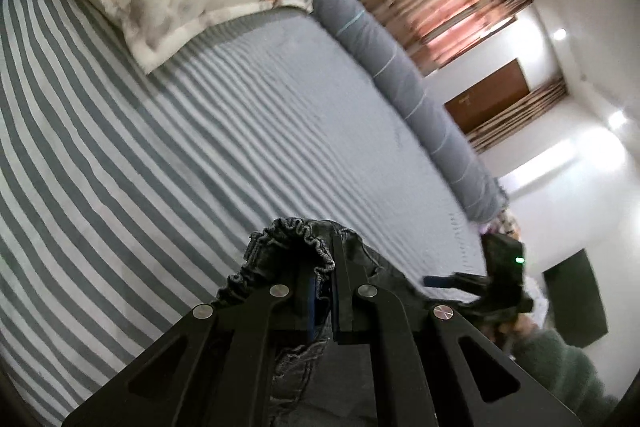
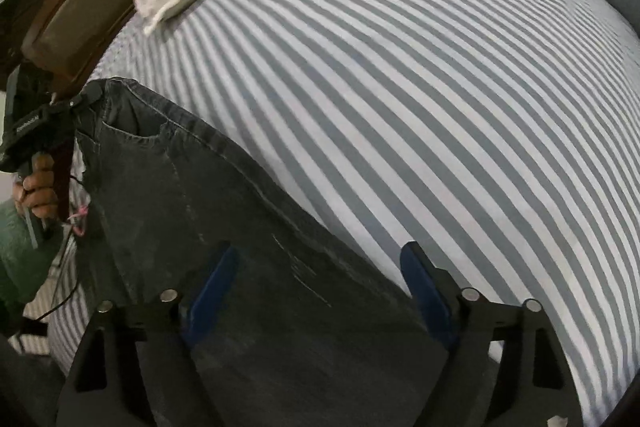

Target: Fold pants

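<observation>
Pants [image 2: 248,227] waistband pinched in left gripper [image 1: 326,267] jaws.

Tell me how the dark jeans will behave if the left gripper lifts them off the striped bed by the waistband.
The dark jeans will likely hang floppy: they already drape limply from the left hand-held gripper, shut on the gathered waistband. They probably feel heavyish for cloth, being thick denim. Slipping seems unlikely, since the fabric bunches between the pads.

The only lettering is a small white print along the side of the left gripper [image 2: 86,99], too blurred to read.
</observation>
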Demonstrator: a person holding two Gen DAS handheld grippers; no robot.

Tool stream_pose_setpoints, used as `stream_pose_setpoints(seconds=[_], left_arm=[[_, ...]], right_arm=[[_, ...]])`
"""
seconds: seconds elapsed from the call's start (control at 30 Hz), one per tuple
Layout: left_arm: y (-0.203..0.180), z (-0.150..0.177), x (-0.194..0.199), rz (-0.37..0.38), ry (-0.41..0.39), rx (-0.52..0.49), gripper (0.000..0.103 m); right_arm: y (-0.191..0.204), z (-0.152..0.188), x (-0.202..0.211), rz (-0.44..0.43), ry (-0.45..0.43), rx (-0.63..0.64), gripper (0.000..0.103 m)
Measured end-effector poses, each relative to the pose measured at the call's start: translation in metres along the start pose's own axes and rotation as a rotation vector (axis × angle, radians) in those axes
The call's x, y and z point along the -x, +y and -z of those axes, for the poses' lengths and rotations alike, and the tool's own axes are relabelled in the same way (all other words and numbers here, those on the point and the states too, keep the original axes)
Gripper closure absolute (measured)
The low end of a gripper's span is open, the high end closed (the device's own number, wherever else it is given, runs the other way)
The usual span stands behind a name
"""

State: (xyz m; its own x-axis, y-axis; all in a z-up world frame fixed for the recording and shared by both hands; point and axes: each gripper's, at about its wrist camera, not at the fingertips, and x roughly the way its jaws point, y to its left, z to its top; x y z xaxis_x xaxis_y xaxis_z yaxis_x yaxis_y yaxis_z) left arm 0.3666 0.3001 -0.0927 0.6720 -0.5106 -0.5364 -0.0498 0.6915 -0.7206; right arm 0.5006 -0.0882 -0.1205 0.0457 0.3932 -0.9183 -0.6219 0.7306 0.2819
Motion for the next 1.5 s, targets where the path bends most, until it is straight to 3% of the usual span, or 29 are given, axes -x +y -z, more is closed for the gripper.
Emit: stream_pose_setpoints(seconds=[0.17,0.27,0.43,0.63,0.8,1.07,1.3,1.5], left_arm=[[-0.013,0.002,0.009,0.025,-0.026,-0.022,0.098],[-0.015,0.003,0.011,0.033,-0.038,-0.015,0.098],[-0.014,0.002,0.014,0.027,-0.05,-0.023,0.098],[-0.013,0.003,0.007,0.001,-0.04,-0.022,0.098],[-0.014,0.001,-0.001,-0.039,-0.031,-0.025,0.098],[-0.012,0.0,-0.002,-0.073,-0.009,-0.036,0.098],[-0.029,0.006,0.028,-0.054,-0.003,-0.095,0.098],[-0.044,0.02,0.067,-0.029,0.014,-0.153,0.098]], right_arm=[[0.007,-0.023,-0.015,-0.117,0.059,0.066,0.024],[0.004,-0.028,-0.028,-0.181,0.13,0.088,0.03],[-0.014,-0.015,-0.029,-0.196,0.19,0.088,0.052],[-0.048,0.016,-0.016,-0.099,0.221,0.045,0.082],[-0.041,0.03,-0.004,0.03,0.147,0.079,0.094],[0.002,0.046,0.042,0.227,0.002,0.079,0.098],[0.055,0.069,0.102,0.337,-0.081,0.068,0.098],[0.115,0.113,0.141,0.379,-0.133,0.067,0.099]])
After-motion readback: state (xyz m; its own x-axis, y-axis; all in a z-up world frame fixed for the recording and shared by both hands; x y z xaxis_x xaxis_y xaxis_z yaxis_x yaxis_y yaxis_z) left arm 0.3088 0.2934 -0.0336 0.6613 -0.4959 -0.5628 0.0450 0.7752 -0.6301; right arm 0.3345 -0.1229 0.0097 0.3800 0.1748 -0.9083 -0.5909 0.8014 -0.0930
